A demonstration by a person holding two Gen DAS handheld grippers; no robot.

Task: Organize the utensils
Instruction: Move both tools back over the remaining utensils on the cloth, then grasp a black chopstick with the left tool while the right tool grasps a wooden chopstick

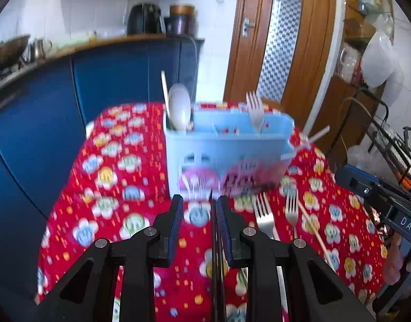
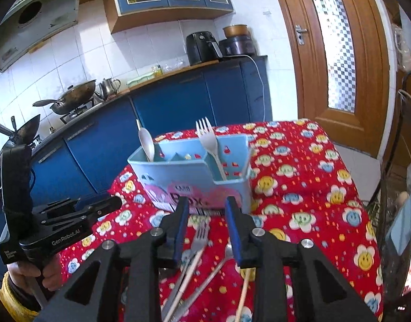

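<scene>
Loose forks and chopsticks under both my hand-held grippers, caddy just beyond

Forks [image 2: 198, 237] and a chopstick [image 2: 244, 287] lie scattered on the red flowered worktop [image 2: 307, 187] right below my right hand-held gripper [image 2: 207, 209], whose jaws stand apart with nothing between them, straddling a fork's tines, I judge to pick it next. My left hand-held gripper [image 1: 198, 206] also hangs part-open; a thin dark edge runs beside one pad, and I cannot tell whether it is held. The blue caddy [image 2: 194, 179] stands upright just past both, a spoon [image 2: 147, 142] and a white fork [image 2: 209, 139] sorted into separate end compartments.
</scene>
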